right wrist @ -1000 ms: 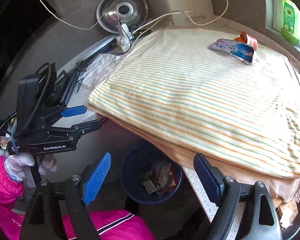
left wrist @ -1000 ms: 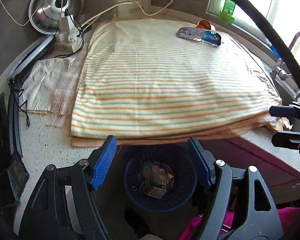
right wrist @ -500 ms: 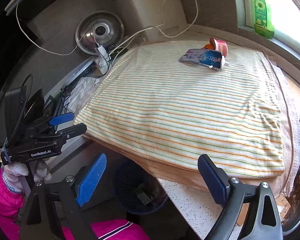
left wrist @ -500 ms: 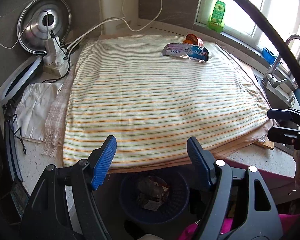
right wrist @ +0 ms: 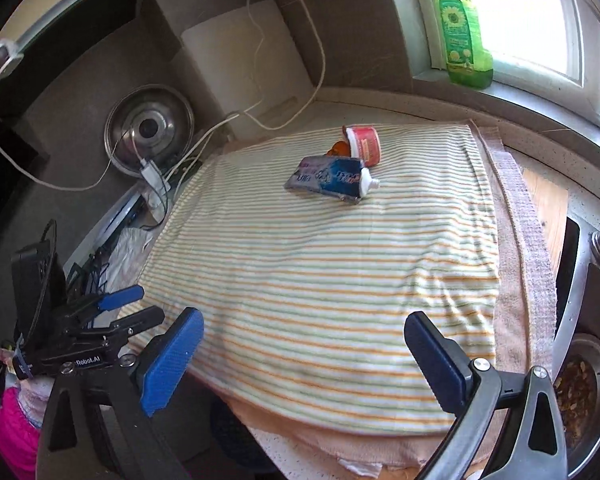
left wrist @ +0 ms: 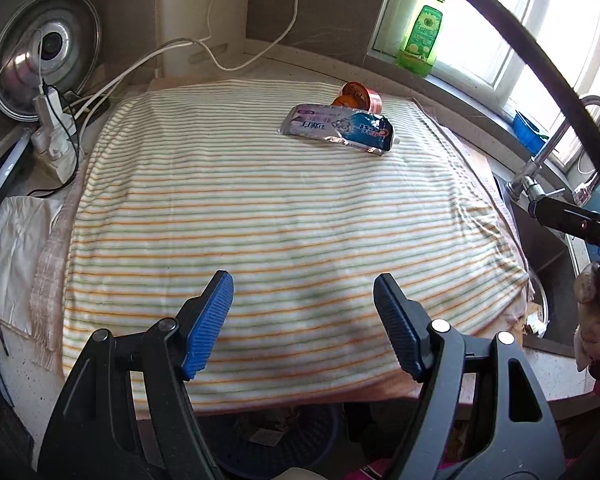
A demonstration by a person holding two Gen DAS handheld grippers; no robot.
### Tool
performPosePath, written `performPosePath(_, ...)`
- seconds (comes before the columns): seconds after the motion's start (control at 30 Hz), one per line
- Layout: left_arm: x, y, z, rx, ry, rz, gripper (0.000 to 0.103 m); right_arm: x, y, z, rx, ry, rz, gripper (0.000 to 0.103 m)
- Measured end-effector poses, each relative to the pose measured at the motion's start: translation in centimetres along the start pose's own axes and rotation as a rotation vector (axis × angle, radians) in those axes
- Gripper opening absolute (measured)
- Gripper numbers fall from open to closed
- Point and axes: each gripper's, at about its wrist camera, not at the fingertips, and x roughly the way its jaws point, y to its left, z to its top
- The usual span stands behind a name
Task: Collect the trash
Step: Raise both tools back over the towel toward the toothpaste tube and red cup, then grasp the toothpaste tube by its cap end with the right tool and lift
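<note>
Both grippers hover over the near edge of the striped towel [left wrist: 284, 216], nothing held. Left gripper [left wrist: 303, 322] has its jaws spread wide; right gripper [right wrist: 300, 364] likewise. Remaining trash sits well ahead of both, at the towel's far end: a squashed toothpaste tube [right wrist: 332, 178] w/ a small red cup [right wrist: 363, 143] touching it just behind. From the right gripper the tube is nearly straight ahead; from the left, ahead and a bit right. Its long axis runs crosswise, cap pointing right (so probably pinch across the flat body). Neither looks clearly closer. Bin [left wrist: 276, 444] sits below, under the counter edge.
</note>
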Motion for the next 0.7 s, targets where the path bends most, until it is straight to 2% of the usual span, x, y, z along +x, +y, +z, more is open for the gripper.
performPosePath(0.23,3.3,-0.9,3.7,-0.029,0.010,-0.021,0.075,1.4,-4.2,4.8,0.076,-0.025,0.039,0.100)
performPosePath(0.4,5.5,-0.7,6.3,-0.053,0.026,-0.021,0.075,3.7,-7.0,7.6,0.117,-0.002,0.066,0.098)
performPosePath(0.5,6.5,-0.7,7.8,-0.063,0.014,0.011,0.075,5.3,-8.2,9.2,0.128,0.015,0.088,0.088)
performPosePath(0.57,7.1,-0.3,8.6,-0.083,0.014,0.017,0.075,6.9,-9.0,10.2,0.133,0.044,0.091,0.071)
performPosePath(0.6,7.3,0.0,9.0,-0.093,0.013,0.024,0.075,7.8,-9.5,10.7,0.141,0.058,0.099,0.067)
performPosePath(0.7,7.7,0.7,10.0,-0.110,0.010,0.047,0.075,10.4,-10.8,11.4,0.191,0.098,0.141,0.048)
